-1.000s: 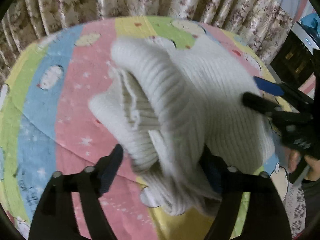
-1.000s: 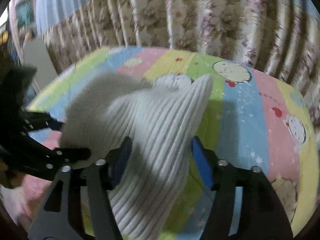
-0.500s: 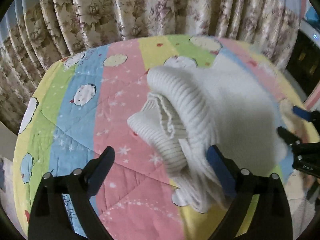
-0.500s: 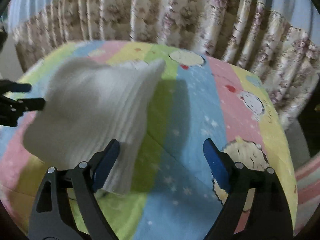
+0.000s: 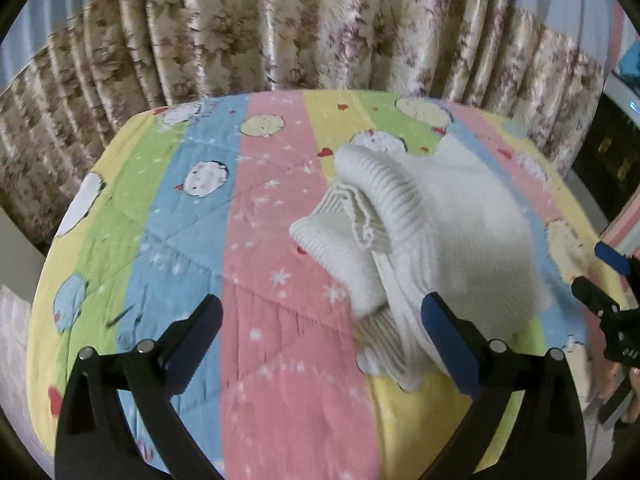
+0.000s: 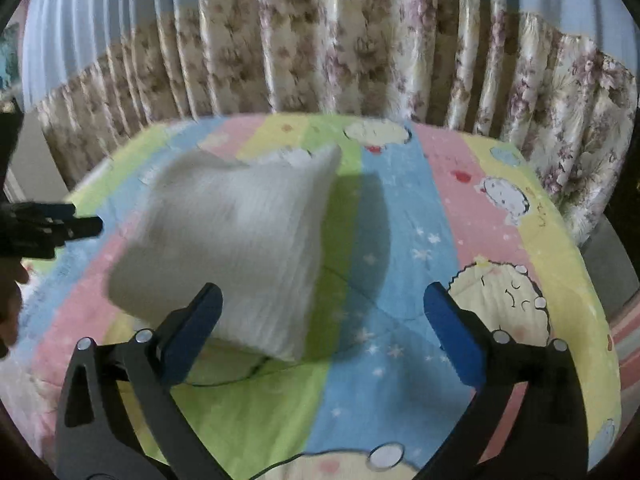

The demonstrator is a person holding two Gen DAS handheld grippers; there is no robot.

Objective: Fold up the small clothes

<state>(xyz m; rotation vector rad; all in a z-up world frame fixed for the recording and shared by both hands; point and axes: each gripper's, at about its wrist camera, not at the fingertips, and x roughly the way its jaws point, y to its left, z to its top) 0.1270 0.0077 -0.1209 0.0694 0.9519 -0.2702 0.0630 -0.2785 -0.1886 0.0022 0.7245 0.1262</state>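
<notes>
Folded white ribbed sweater (image 5: 432, 240) on striped quilt (image 5: 192, 240); left gripper (image 5: 320, 332), right gripper (image 6: 320, 328) spread wide, empty. Soft, floppy knit; best pinched at ribbed hem.

White ribbed-knit sweater (image 5: 432, 232): soft, matt wool-like cloth. Pastel striped quilted bedspread (image 5: 256, 264): stitched matt cotton. Floral curtain (image 5: 280, 28): satin sheen; blue-padded black plastic fingers (image 5: 444, 320), matt.

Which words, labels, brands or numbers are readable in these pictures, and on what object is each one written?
None can be read with certainty.
Right gripper, seen in the left wrist view: small pale marks on its black body, too small and blurred to read.
Striped quilt: a few dark handwritten-style marks beside a cartoon animal, unreadable.
White knitted garment: no label visible.
</notes>
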